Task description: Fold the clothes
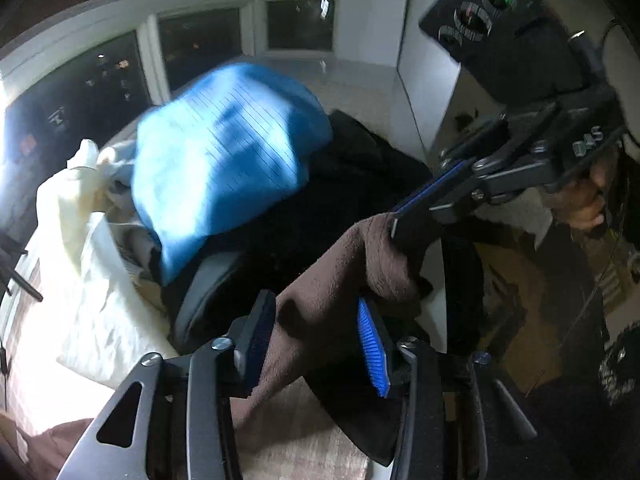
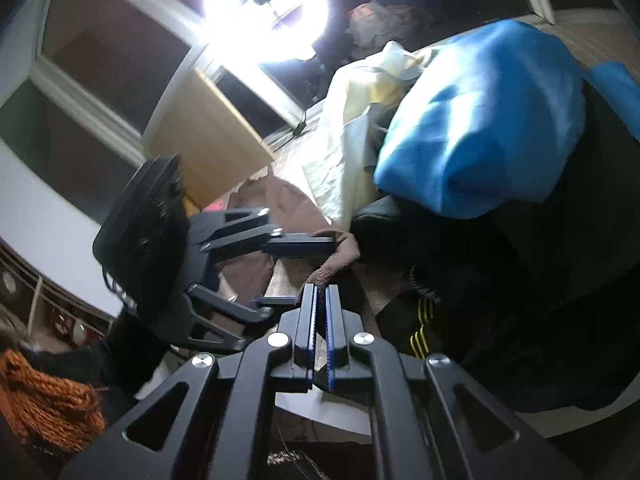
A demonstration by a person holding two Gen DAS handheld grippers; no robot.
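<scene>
Both grippers meet on one brown garment [image 1: 320,320]. Seen from the left wrist, the left gripper [image 1: 316,344] has its fingers spread, with the brown cloth running up between them; neither pad visibly presses it, so I judge it straddled, not pinched. At about two o'clock from it, the right gripper [image 1: 404,212] has its blue pads pressed together on the cloth's upper edge. The right wrist view agrees: the right gripper [image 2: 320,300] shows only a sliver between its fingers, with a tuft of brown cloth at the tips at twelve o'clock.

The garment's long axis runs from seven o'clock, where it trails down onto the surface, up to two o'clock at the right gripper's pinch. The left gripper sits lower on that line, so any second grip falls to it.

Behind, from ten to one o'clock, lies an unfolded heap: a blue garment [image 1: 224,152] on top, dark clothes [image 1: 352,184] beneath, a cream cloth [image 1: 92,280] at nine o'clock. All rest on a pale surface [image 1: 436,320] beside night-dark windows [image 1: 200,44]; a bright lamp [image 2: 264,8] glares in the right view.
</scene>
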